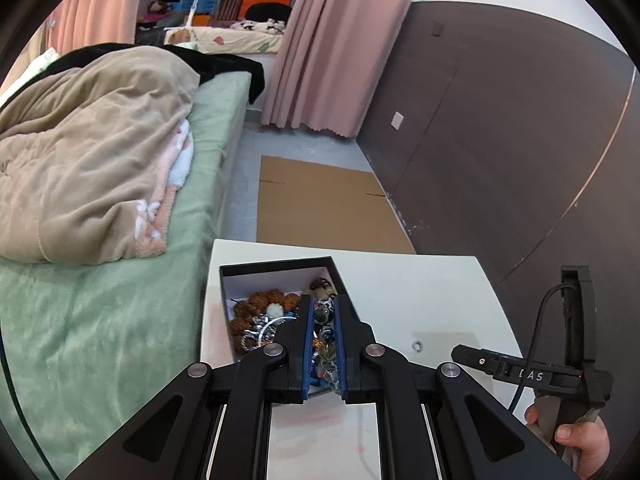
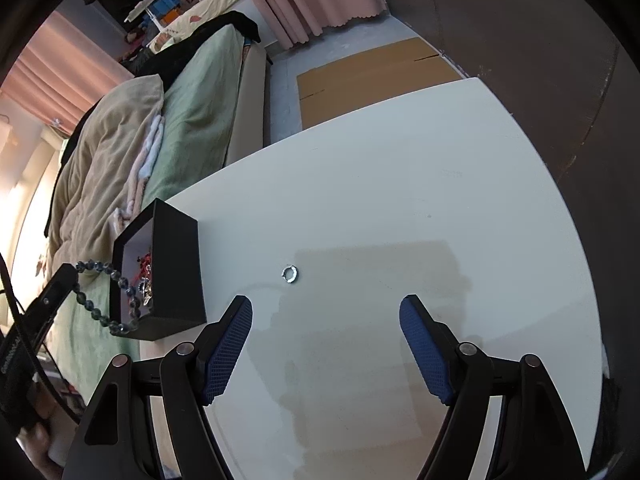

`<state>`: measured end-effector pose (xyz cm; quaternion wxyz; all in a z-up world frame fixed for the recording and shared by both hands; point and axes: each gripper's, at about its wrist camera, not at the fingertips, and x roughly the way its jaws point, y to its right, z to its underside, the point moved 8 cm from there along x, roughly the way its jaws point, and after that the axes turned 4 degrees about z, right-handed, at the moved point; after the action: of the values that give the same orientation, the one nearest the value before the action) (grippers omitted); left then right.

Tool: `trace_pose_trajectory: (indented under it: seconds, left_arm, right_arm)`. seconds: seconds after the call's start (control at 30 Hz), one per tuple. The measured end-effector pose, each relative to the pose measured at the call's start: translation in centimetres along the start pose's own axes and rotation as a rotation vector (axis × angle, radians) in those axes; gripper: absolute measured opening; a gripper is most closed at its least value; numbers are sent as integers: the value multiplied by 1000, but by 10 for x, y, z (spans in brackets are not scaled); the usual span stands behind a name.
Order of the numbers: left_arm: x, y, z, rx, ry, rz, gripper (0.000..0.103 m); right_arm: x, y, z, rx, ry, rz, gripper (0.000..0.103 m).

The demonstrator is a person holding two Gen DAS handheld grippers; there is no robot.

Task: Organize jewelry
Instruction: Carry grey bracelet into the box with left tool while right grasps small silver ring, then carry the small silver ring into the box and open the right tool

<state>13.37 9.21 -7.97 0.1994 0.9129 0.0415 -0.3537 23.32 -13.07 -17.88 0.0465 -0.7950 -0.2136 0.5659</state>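
Observation:
A black jewelry box [image 1: 280, 266] with a white inside stands at the left edge of the white table [image 1: 420, 300]; it also shows in the right wrist view [image 2: 176, 264]. It holds brown bead pieces [image 1: 260, 304] and other jewelry. My left gripper [image 1: 323, 312] is shut on a dark glass bead bracelet [image 1: 325, 334], which hangs over the box's near rim in the right wrist view [image 2: 96, 312]. A small silver ring [image 2: 291, 273] lies on the table ahead of my right gripper [image 2: 326, 312], which is open and empty; the ring also shows in the left wrist view [image 1: 417, 346].
A bed [image 1: 120, 280] with a green sheet and a beige blanket [image 1: 92, 152] runs along the table's left side. Flat cardboard [image 1: 320, 204] lies on the floor beyond the table. A dark wall [image 1: 500, 140] stands to the right, with pink curtains [image 1: 332, 48] behind.

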Motion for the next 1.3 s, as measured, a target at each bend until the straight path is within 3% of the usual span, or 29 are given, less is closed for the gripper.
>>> trace_pose_trajectory:
  seconds: [0.33,0.5,0.67,0.77,0.8,0.87,0.93,0.97,1.1,1.2,1.3]
  left_arm:
    - [6,-16,-9,-38,4,-18,9]
    - [9,-16,-10,-48,-5,-1,9]
    - [11,-14,-10,-56,-13,16,9]
    - [10,-15,-9,-75,-19,27,9]
    - [9,-16,-9,-82,-16,32,10]
    - [7,-18,-9,-96,-16,36,10]
    - [6,-22,-7,-111,-25,33,12]
    - [6,-23,-5,-115,-32,31,20]
    - [-5,-30,-4,-122,-2,3,68]
    - [-15,-33,-6,-125,26,0,76]
    - [-18,-39,-5,-141,25,-6,77]
  right_arm:
    - [34,-19,-10,-26,-58,-22,40]
    - [39,-27,-14,-78,-51,20,35]
    - [41,-39,-9,-202,-39,139,33]
    - [42,-45,-4,-279,-27,191,15]
    - [42,-46,-4,-299,-20,203,14]
    - [40,-46,-2,-297,-21,191,13]
    - [35,-41,-2,-247,-29,125,13]
    - [33,-41,-2,-232,-25,106,13]
    - [6,-43,-8,-184,41,16,13]
    - [-14,-54,-10,-169,88,-67,13]
    - [-27,-71,-11,-173,124,-131,13]
